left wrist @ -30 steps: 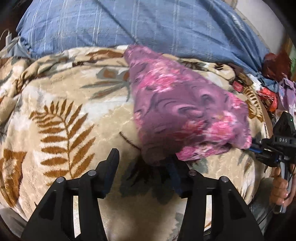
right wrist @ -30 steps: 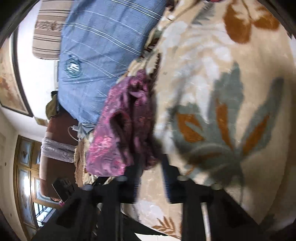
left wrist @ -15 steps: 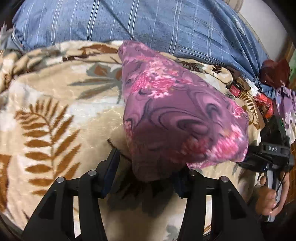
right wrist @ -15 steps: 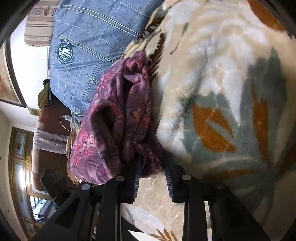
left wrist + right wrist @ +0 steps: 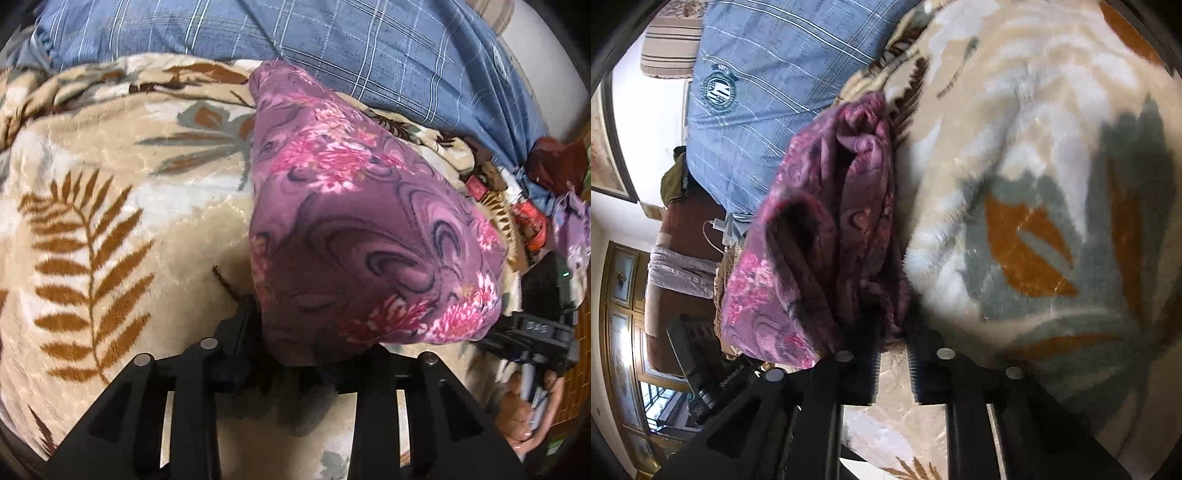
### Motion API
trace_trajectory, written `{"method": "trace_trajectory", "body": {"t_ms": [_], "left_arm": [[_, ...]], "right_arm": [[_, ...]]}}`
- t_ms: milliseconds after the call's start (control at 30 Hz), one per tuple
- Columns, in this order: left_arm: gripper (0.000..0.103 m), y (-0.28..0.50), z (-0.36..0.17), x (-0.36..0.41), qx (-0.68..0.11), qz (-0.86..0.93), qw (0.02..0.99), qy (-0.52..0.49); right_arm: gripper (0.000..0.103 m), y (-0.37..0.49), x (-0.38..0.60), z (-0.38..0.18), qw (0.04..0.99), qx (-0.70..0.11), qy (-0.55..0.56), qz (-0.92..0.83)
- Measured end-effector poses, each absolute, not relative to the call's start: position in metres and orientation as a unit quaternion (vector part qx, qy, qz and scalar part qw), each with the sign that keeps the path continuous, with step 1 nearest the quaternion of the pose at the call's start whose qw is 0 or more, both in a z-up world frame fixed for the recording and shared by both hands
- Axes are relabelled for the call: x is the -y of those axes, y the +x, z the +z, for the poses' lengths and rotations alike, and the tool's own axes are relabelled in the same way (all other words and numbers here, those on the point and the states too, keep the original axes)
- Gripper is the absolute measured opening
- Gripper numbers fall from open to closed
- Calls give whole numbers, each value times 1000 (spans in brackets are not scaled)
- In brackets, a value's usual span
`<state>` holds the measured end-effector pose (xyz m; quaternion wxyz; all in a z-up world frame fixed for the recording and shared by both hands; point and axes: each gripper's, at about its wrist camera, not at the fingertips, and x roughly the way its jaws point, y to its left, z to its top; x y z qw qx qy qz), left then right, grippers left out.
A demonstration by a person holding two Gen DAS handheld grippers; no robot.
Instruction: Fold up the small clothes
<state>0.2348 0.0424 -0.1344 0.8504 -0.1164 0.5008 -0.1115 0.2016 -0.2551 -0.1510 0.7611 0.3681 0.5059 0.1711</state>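
Leftmost in the left wrist view, a beige blanket [image 5: 110, 229] with brown fern leaves covers the bed, a blue plaid cloth [image 5: 332, 40] lies behind it, and a heap of mixed clothes [image 5: 535, 206] sits at the far right edge. Only the right wrist view shows the white wall, a framed picture [image 5: 605, 147] and a wooden cabinet [image 5: 624, 332]. Between the two tools hangs the purple flowered garment [image 5: 362, 229], bunched in folds and lifted above the blanket. The left tongs [image 5: 306, 343] stand apart, with the garment's near edge drooping between the fingers; whether they pinch it I cannot tell. The right tongs [image 5: 893, 373] are nearly together, clamped on the garment's corner.
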Motion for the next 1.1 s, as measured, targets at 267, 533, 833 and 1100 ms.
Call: {"method": "trace_trajectory", "body": {"t_ms": [267,533,833,1100], "left_arm": [[12,180,-90,-61,-469,-123,871,-81],[15,145,-136,-73,-467,-114,874,-77],[48,114,-113,-50,-407,-95,907,41],[33,125,-104,-45,-358,-125,923,68]], "right_arm": [[7,138,250,-96,799,-469,323,193],[16,133,222,-139,774,-542,280,172],[54,95,218,-98,820,-460,283,188],[4,117,194,-92,833,-485,225,144]]}}
